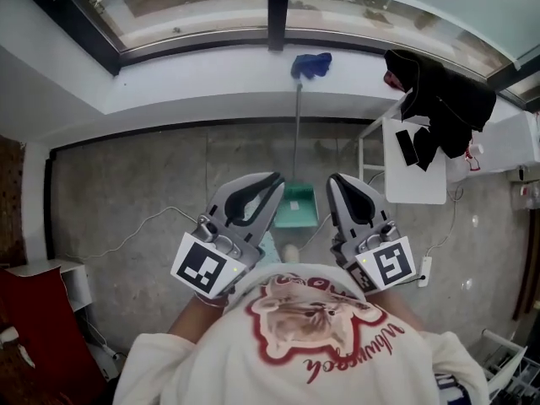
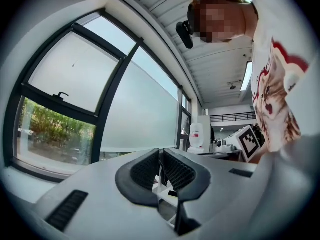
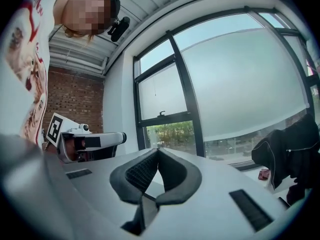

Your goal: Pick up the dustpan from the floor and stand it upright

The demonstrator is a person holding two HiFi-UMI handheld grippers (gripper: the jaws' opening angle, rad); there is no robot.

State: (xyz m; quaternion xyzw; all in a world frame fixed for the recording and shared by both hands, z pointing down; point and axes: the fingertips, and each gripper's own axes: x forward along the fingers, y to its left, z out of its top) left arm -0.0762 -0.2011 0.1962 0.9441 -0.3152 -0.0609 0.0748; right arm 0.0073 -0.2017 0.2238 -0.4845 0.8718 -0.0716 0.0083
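The dustpan (image 1: 299,207) is a teal plastic scoop with a squarish, shallow pan. It sits on the mottled grey concrete floor (image 1: 126,192), about midway along the floor's window-side edge and a little in from it. Its thin grey rod handle (image 1: 297,133) gives the long axis. The handle runs straight from the pan towards the white sill (image 1: 211,78), where a crumpled blue cloth-like thing (image 1: 312,64) sits at its top end. From this steep look down I cannot tell whether the handle leans on the wall or stands free.

Both tongs are smooth grey shells with black ribbed rubber pads and checker-marked cubes. In the head view the pan shows between their tips. The left gripper (image 1: 274,178) (image 2: 160,153) has its pads closed tip to tip with nothing between them. The right gripper (image 1: 333,178) (image 3: 157,151) is likewise fully closed and empty.

Near the floor's right edge stands a flat white table (image 1: 413,180) with a limp black jacket (image 1: 439,99) draped over it.
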